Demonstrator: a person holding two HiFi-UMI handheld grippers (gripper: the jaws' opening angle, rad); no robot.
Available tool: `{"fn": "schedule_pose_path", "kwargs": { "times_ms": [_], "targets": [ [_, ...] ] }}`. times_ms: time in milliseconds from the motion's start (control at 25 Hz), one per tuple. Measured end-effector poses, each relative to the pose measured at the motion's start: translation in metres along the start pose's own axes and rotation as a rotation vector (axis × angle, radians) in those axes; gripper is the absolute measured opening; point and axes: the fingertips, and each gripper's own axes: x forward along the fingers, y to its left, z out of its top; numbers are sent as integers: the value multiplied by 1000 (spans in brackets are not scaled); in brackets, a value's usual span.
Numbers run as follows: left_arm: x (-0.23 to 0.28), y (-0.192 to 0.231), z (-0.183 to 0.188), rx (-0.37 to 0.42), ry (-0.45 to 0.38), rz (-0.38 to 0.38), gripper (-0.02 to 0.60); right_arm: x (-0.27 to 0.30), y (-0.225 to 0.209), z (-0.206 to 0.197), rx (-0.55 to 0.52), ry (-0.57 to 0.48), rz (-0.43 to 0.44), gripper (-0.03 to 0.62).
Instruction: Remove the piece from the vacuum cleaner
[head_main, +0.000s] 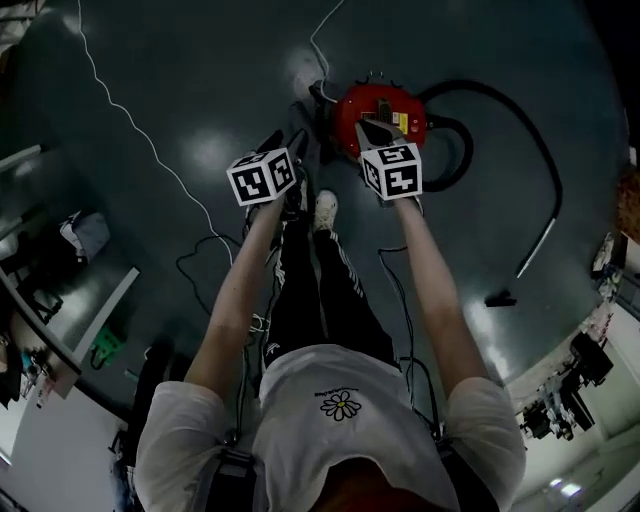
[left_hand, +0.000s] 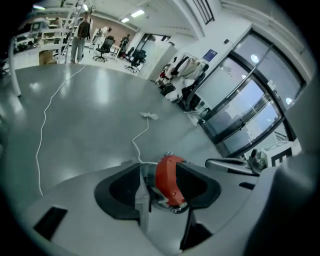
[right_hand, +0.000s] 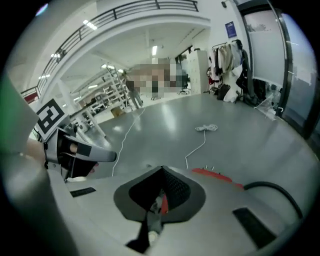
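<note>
Left gripper (left_hand: 160, 190) jaws wide apart, empty; right gripper (right_hand: 161, 192) jaws drawn together (pinching anything? unclear) above red round canister vacuum cleaner (head_main: 350, 105). Likely step: approach, piece not yet off. Next: lower, align on piece. Canister upright on grey floor (head_main: 200, 80) before feet; black hose (head_main: 480, 85) trails rightward

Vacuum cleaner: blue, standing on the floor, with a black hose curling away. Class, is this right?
No: the vacuum cleaner is red, not blue, as the head view shows. It stands on the floor, its black hose curling away.
</note>
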Motion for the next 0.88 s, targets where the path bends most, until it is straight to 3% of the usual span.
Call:
{"fn": "schedule_pose_path", "kwargs": {
  "times_ms": [200,440,680,880],
  "targets": [
    [76,49,-40,-29,129,103,212,74,-17,-54,-2,181,-1,11],
    [114,64,-47,-32,168,137,212,104,-35,-95,-11,418,-39,11],
    [138,76,-57,-53,212,193,212,105,-36,-100,85,594,-2,11],
    [158,76,-65,-127,221,161,212,112,-37,-100,145,644,48,11]
  ]
}}
